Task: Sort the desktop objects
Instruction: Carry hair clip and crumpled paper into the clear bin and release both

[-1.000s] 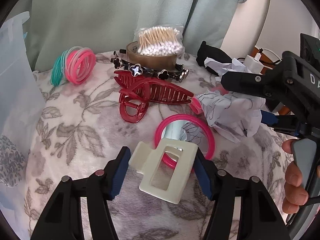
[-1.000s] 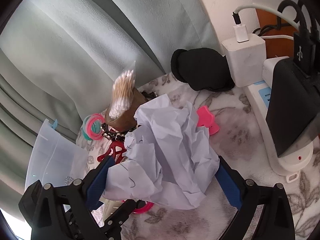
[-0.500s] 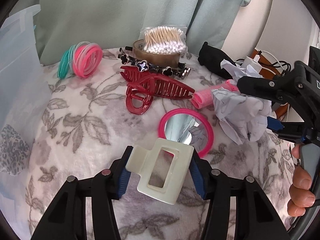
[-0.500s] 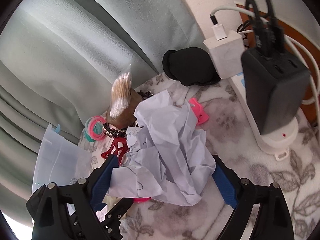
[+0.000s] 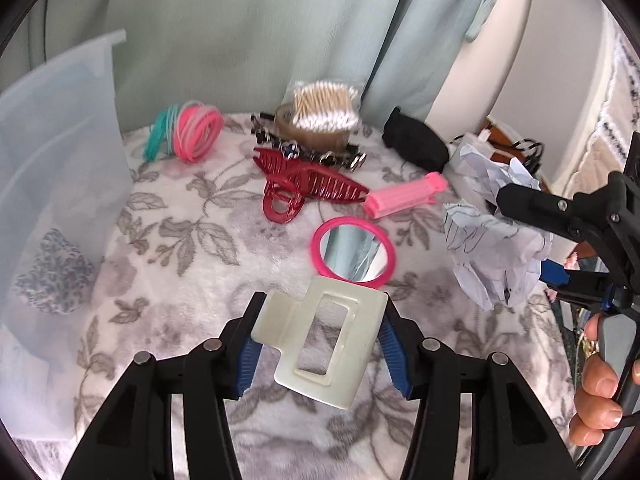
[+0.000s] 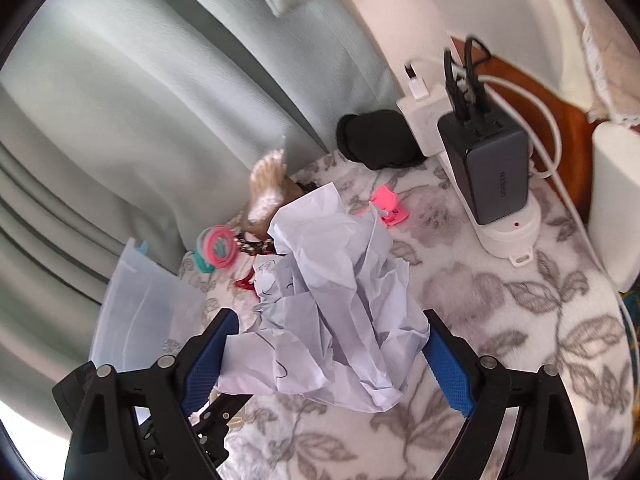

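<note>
Left gripper (image 5: pixel 320 344) clamped on cream rectangular hair clip (image 5: pixel 322 346), held above floral cloth; translucent storage bin (image 5: pixel 60 184) lies to its left, so left hand is nearer. Right gripper (image 6: pixel 326 364) clamped on crumpled paper ball (image 6: pixel 332 312), far side from bin.

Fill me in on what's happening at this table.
A person is sorting clutter with a handheld gripper in each hand. The left gripper holds a cream hair clip in its jaws above the floral cloth. The right gripper holds a crumpled paper ball. A red claw clip, pink mirror and hair ties lie unsorted beside a clear bin.
</note>
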Demonstrator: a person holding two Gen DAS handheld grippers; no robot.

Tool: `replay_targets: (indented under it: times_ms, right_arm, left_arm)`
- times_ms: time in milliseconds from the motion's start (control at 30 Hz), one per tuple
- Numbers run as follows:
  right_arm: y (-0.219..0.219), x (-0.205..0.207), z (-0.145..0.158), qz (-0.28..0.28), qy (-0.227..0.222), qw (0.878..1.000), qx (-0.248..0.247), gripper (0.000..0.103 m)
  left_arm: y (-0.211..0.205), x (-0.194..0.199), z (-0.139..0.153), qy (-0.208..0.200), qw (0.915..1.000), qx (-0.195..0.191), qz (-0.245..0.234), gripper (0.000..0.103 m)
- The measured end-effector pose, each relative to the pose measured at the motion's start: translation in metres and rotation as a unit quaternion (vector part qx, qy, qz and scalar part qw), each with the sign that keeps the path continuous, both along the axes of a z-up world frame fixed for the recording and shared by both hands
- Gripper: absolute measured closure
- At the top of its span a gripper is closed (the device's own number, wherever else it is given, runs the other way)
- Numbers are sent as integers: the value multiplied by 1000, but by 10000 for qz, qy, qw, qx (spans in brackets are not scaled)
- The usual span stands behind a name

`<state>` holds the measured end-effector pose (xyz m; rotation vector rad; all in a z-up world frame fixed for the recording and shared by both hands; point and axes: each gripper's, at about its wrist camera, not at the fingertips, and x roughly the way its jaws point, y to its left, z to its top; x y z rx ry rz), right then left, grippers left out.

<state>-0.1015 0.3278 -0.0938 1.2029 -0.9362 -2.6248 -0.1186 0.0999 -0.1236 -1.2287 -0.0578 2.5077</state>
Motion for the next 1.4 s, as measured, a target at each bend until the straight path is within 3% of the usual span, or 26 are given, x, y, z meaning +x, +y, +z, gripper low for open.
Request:
replay_targets:
  times_ms: [467, 900, 1133, 1400]
  right_arm:
    - [-35, 52, 64, 238, 639, 9971, 343, 11]
    - [-105, 67, 118, 880, 1181, 9861, 769, 11]
    - [-156, 60, 144, 1351, 1514, 9752, 881, 11]
    - [-221, 30, 143, 2102, 1590, 9607, 866, 11]
  left_arm:
    - [-34, 48, 63, 711, 9965, 432, -16, 48]
    - [-94, 87, 119, 1577, 9824, 994, 147, 48]
    - [-150, 95, 136, 2011, 9707, 1096, 726, 48]
    - [-226, 84, 132, 2030, 9582, 1063, 1714, 48]
